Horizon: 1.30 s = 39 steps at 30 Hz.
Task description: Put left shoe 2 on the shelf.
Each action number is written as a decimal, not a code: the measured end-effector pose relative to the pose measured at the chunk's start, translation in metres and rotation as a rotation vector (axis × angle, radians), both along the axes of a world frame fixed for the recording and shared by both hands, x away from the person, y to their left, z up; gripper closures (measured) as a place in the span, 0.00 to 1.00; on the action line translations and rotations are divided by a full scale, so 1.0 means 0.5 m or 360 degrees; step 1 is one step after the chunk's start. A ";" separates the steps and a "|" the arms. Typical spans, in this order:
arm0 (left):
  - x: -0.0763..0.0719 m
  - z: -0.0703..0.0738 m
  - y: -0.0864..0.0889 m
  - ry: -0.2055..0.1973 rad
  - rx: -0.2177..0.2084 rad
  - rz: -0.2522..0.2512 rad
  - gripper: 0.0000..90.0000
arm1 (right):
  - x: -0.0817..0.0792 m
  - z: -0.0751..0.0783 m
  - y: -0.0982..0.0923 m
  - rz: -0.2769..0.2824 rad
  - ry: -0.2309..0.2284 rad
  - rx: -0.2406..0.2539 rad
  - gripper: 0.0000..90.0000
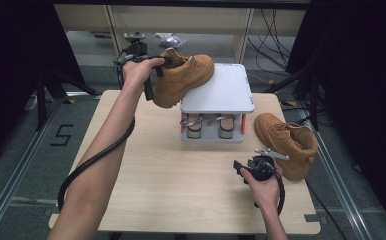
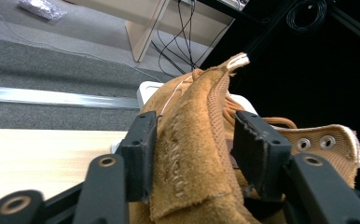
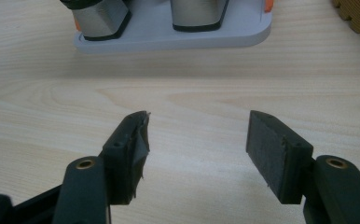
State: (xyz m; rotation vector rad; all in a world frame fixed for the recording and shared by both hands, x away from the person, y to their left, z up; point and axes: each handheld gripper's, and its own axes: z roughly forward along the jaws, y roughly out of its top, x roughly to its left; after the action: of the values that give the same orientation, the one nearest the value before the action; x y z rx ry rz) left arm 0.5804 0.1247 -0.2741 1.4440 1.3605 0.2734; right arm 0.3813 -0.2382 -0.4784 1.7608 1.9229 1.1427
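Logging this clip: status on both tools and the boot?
Left tool open, heel collar of raised boot between jaws. Right tool open over table. Second boot on table.

It looked like a lab: black curtains (image 1: 11,75), loose cables (image 1: 276,30), floor rails (image 1: 11,185) surrounded a wooden table (image 1: 181,190).

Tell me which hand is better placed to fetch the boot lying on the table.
Right. Its tool hangs open just beside the second boot. The left tool is across the table at the first boot on the grey stand.
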 end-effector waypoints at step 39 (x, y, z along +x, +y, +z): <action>-0.074 0.070 0.072 -0.0250 -0.0106 0.0015 0.67 | 0.002 -0.008 0.010 -0.0012 0.0008 -0.0039 0.44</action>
State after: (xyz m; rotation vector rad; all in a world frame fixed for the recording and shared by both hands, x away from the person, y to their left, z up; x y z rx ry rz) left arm 0.5436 0.1608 -0.2389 1.3331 1.2381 0.3376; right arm 0.3822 -0.2332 -0.4825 1.7584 1.9234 1.1082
